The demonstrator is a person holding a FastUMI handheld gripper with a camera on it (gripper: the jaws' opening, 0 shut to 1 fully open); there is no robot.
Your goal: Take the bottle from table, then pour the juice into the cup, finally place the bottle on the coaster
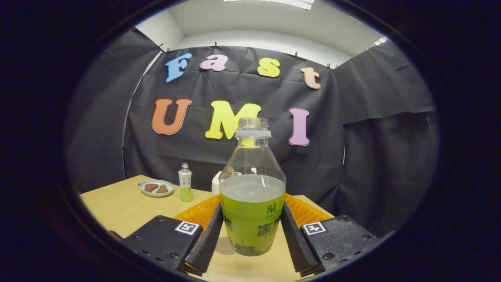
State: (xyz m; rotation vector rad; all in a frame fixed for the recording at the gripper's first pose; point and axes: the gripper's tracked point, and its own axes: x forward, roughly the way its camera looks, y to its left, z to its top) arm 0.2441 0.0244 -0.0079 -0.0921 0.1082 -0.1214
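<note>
Black ribbed jaws (250, 235) pointed level and forward, clamped on both sides of the uncapped clear plastic bottle with green label (251, 211) — upright, over the pale wooden surface (117, 207), orange ridged coaster (199, 213) behind.

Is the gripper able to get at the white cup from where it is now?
Probably not directly. The gripper has its fingers pressed on the bottle, and the cup stands beyond, mostly hidden behind that bottle. The bottle fills the jaws and blocks the straight way.
</note>
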